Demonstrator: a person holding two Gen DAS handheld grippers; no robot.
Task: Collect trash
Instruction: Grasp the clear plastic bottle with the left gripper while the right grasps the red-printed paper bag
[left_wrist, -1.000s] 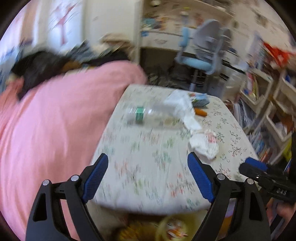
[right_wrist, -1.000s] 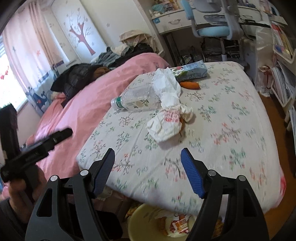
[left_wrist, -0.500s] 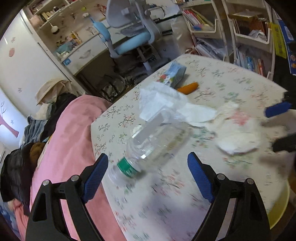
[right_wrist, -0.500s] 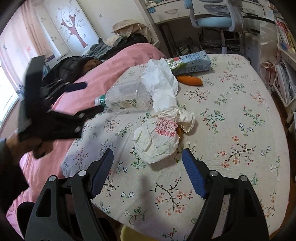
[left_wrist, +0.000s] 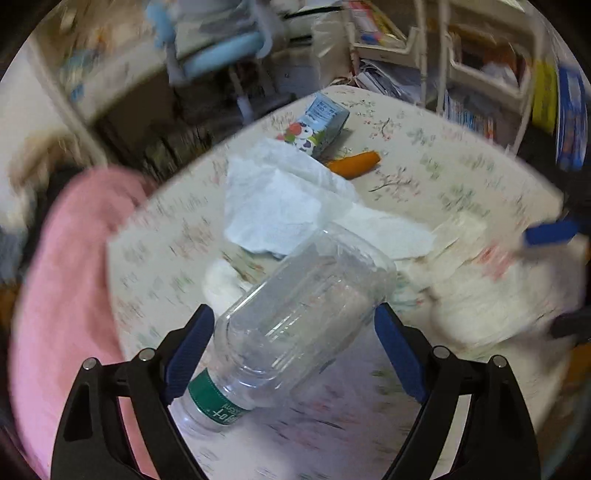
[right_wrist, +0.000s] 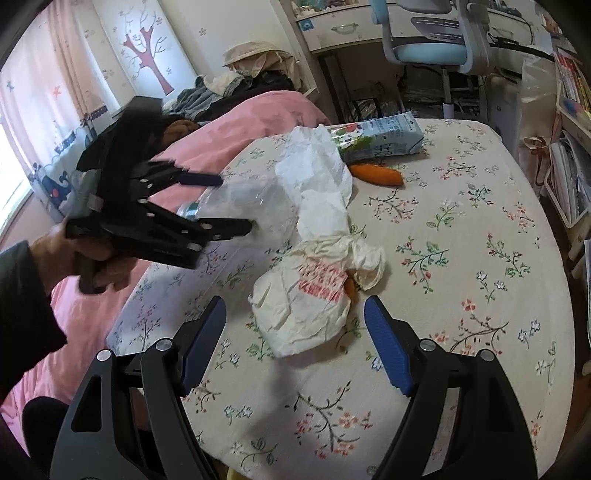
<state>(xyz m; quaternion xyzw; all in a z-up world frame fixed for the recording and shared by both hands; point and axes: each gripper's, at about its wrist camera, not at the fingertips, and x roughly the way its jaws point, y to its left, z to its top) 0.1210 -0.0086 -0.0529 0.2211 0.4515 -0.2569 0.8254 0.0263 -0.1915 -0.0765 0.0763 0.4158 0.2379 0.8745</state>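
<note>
Your left hand-held gripper (left_wrist: 293, 334) stands wide open, straddling the clear plastic bottle (left_wrist: 295, 314) that lies on its side on the floral table (right_wrist: 461, 258), the jaws not yet closed on it. Judged empty: light, thin-walled, slick, liable to buckle or roll. Take it across the ribbed mid-body, not the tapered neck by the green label. Your right hand-held gripper (right_wrist: 295, 345) is equally open and holds nothing, lined up on the crumpled paper wrapper (right_wrist: 310, 299) before it: soft, weightless, so pinch a thick fold.
</note>
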